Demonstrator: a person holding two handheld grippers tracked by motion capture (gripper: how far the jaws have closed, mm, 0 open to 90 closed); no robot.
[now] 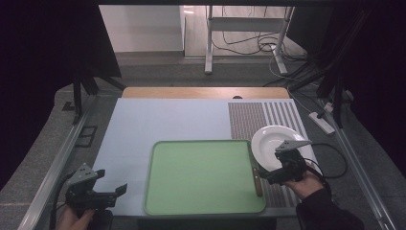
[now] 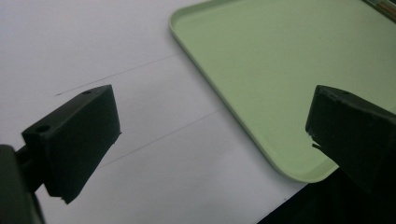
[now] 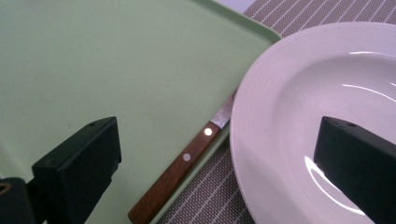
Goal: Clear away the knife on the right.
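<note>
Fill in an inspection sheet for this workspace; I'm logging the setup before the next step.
Surface: pale mat on a wooden table, striped placemat at right.
Job's things: wooden-handled knife on the green tray's right edge, blade partly under the white plate; plate overlaps the tray's right rim.
Clutter: nothing seen.
Grippers: left gripper open, off the tray's left side; right gripper open over the knife, fingers not touching it.
Cables: one trails from the right gripper; more on the floor.
Surroundings: dark curtains, a stand's legs behind.
</note>
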